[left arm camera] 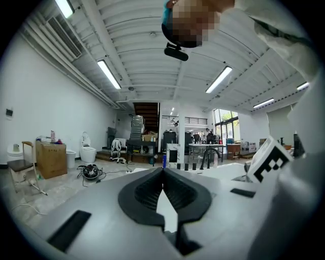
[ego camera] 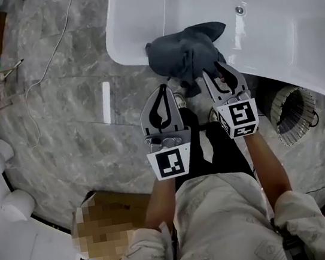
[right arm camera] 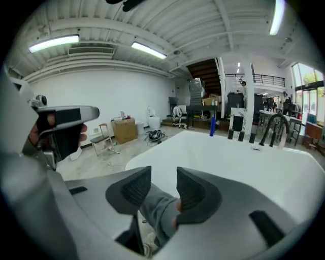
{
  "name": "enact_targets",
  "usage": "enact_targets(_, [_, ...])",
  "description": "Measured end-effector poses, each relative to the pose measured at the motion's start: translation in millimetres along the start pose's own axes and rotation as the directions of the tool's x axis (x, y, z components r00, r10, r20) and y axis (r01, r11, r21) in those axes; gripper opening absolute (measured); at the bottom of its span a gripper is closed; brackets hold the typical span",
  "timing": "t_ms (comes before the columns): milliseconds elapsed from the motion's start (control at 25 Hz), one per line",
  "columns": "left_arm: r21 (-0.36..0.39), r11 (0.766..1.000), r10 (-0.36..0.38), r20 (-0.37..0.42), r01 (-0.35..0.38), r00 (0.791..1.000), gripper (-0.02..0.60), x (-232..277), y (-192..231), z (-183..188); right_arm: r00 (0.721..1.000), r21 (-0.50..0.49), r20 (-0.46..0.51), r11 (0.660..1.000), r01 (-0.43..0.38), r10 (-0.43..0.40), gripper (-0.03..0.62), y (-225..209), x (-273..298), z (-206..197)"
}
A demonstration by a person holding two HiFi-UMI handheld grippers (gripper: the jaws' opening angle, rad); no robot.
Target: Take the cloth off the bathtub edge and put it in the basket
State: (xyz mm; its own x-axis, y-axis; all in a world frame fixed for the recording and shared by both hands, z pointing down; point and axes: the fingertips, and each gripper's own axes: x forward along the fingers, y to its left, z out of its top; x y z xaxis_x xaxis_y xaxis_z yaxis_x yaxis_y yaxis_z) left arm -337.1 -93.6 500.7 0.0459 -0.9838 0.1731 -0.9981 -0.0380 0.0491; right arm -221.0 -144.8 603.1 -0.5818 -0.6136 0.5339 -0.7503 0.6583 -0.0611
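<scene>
At about 9 o'clock in the head view a thin white cable point(ego camera: 49, 59) trails over the grey marble floor point(ego camera: 69, 116).

Just left of centre, the left hand-held gripper point(ego camera: 163, 88) points toward 12 o'clock and stops short of the bathtub point(ego camera: 275, 31). Its own view shows the jaws pressed together at the tips point(left arm camera: 163, 170). Only a narrow slit of pale surface shows below the tips, and nothing is caught between them. Past them that view looks out level across an open hall, with a cardboard box point(left arm camera: 51, 160) at 9 o'clock and a white toilet point(left arm camera: 88, 153) just beside it.

The cloth point(ego camera: 187, 50), dark grey and bunched, lies draped over the near rim of the bathtub, at about 12 o'clock from both tools. Part of it lies inside the tub and part hangs down the outer wall.

The right hand-held gripper point(ego camera: 218, 72) sits just right of centre, with its tips at the lower right edge of the cloth. In the right gripper view its jaws point(right arm camera: 163, 175) stand spread. A grey fold of the cloth point(right arm camera: 160, 210) shows in the gap and lies against the right-hand jaw, but the pads do not clamp it.

At about 3 o'clock from the right tool, a round wire basket point(ego camera: 303, 97) stands on the floor beside the tub, well apart from the cloth.
</scene>
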Motion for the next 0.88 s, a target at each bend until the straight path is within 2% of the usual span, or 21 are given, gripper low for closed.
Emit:
enact_targets(120, [-0.006,1.000,-0.013,-0.017,0.012,1.000,0.003,7.6,8.8,-21.7,0.996,0.004,-0.093,1.000,-0.006,0.006,0.209,5.8,33.3,-39.0])
enact_targets(240, [-0.009,1.000,-0.029,-0.042,0.028,0.999,0.003,15.4,15.8,-41.1,0.986,0.012,-0.169,1.000,0.003,-0.001,0.251,7.2,61.1,-71.2])
enact_targets(600, [-0.030,0.999,-0.045,-0.126,0.042,0.991,0.003,29.8,35.6,-93.3,0.926,-0.018,-0.376,1.000,0.024,-0.029,0.316,1.2,121.9,-152.8])
enact_targets(680, [-0.035,0.999,-0.045,-0.135,0.040,0.990,0.003,32.2,39.0,-102.9,0.908,-0.074,-0.416,0.997,0.025,-0.054,0.322,-0.6,131.6,-165.6])
enact_targets(760, [-0.046,0.998,-0.044,-0.144,0.038,0.989,0.003,34.3,40.3,-111.4,0.887,-0.173,-0.450,0.985,0.026,-0.102,0.325,-2.5,136.6,-174.3])
enact_targets(880, [-0.060,0.998,-0.042,-0.152,0.033,0.987,0.003,37.2,41.1,-117.8,0.857,-0.333,-0.473,0.942,0.039,-0.203,0.325,-7.3,140.0,-182.8])
